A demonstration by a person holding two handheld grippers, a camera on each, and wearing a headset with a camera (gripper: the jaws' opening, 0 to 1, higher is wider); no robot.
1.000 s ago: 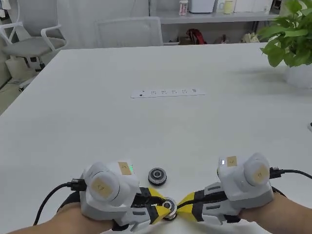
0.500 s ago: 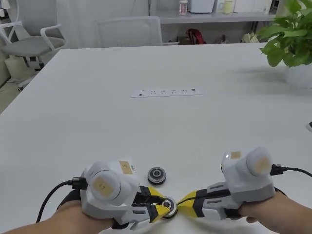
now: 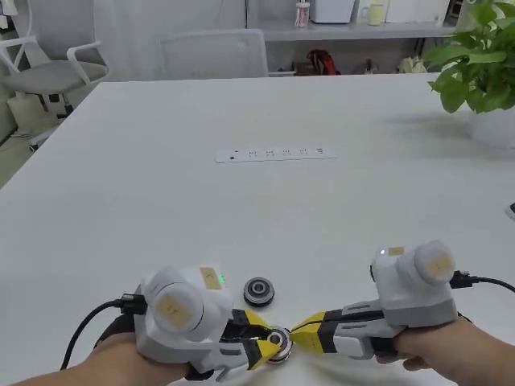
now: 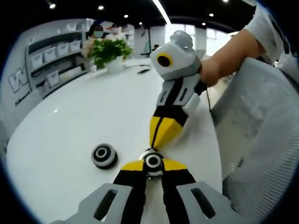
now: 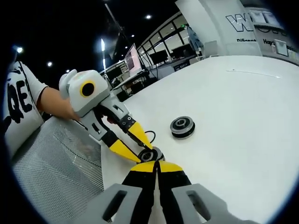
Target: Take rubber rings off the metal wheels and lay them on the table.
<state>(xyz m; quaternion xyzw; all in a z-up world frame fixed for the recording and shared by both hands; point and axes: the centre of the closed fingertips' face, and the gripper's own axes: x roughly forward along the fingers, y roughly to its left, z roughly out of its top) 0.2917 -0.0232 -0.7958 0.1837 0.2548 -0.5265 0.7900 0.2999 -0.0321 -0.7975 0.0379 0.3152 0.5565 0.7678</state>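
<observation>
By the table's [image 3: 241,233] near edge, the left gripper [image 3: 269,343] is clamping a metal wheel [image 3: 279,338]; the right gripper [image 3: 299,338], jaws together, is touching it head-on.

In the head view, at 6 o'clock, the held metal wheel [image 3: 279,339] is half hidden between the yellow jaws of the left gripper [image 3: 269,344]. Whether the closed tips of the right gripper [image 3: 298,338] pinch its rubber ring cannot be told. At 2 o'clock, the plant [image 3: 475,56] is cut off by the edge.
</observation>
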